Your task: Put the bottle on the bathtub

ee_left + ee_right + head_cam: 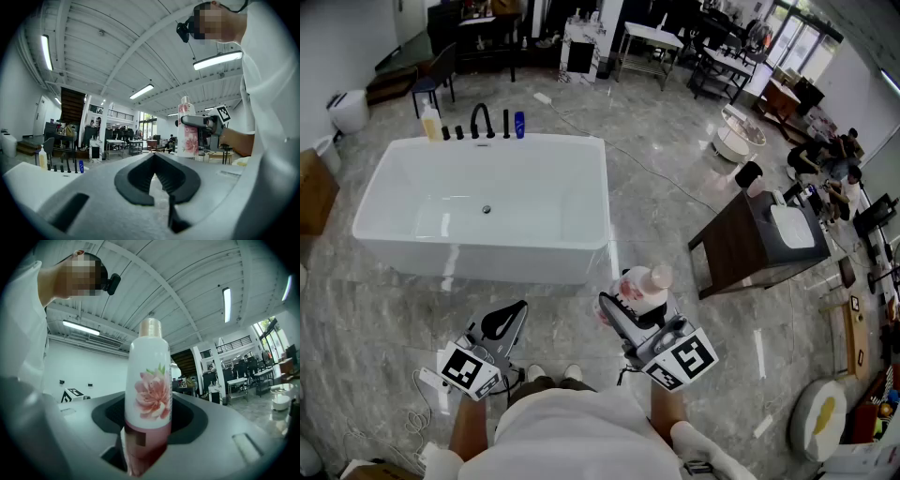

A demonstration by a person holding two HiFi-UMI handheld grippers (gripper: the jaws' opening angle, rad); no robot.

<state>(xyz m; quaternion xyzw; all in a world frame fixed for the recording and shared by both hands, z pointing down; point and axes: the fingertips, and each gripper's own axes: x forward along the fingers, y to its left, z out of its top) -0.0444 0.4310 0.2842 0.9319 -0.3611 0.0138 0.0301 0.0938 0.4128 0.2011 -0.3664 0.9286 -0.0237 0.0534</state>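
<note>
Head view: white shirt point(581, 436) and both forearms fill the bottom edge, one pair of tongs in each hand, held over grey marble floor point(675, 187). Left tongs point(512, 315) pressed together, nothing in them. Right tongs point(625, 305) pinching the bottle point(647, 284) by its lower body, cap end pointing toward the bathtub point(487, 262). Bottle is in the air just off the tub's near right corner, not touching it. Tub interior looks dry and bare apart from the drain. Far rim carries a yellow bottle point(431, 123), black faucet point(481, 120) and small blue bottle point(518, 125). Dark wooden cabinet point(741, 248) stands to the right, well apart from the tub.

Left gripper view: pad tips of the left tongs point(153, 155) meet; only floor shows through the hollow behind them. Right tongs point(197, 123) visible beyond with the bottle point(188, 129) upright in them. Tub rim point(23, 177) low on the left.

Right gripper view: right tongs point(150, 417) clamped on the pink lower part of the bottle point(149, 376) (white body, pink flower print, pinkish cap), standing upright. Left tongs' marker cube point(70, 393) shows at the left.
</note>
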